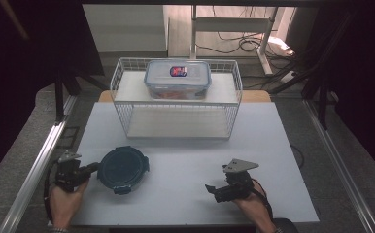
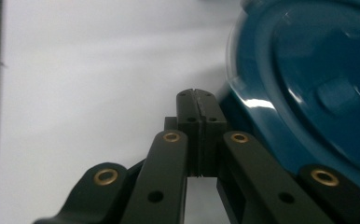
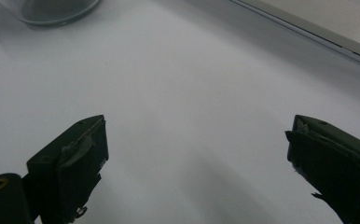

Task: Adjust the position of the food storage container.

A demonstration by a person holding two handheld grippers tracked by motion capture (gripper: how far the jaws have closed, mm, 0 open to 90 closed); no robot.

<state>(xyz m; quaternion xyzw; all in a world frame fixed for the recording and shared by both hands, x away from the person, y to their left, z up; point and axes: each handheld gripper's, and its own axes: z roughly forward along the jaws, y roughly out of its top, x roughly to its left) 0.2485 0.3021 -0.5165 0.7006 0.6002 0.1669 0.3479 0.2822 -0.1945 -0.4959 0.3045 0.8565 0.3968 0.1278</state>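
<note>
The left gripper (image 1: pixel 92 168), fingers pressed together, sits just beside the round container (image 1: pixel 123 168); the right gripper (image 1: pixel 213 190), fingers spread, waits well apart.

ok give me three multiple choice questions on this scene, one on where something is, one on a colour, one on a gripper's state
1. Where is the clear rectangular container?
A. on the top shelf of the white wire rack
B. on the table in front of the rack
C. between the right gripper's jaws

2. What colour is the round lid near the left gripper?
A. red
B. dark teal blue
C. yellow

3. How do the right gripper's jaws stand?
A. shut on the lid
B. shut on nothing
C. open, with nothing between them

Answers:
1. A, the high view shows the container sitting on the rack's upper shelf.
2. B, both the high view and the left gripper view show it dark teal blue.
3. C, the right gripper view shows its two jaws wide apart over the bare white table.
</note>
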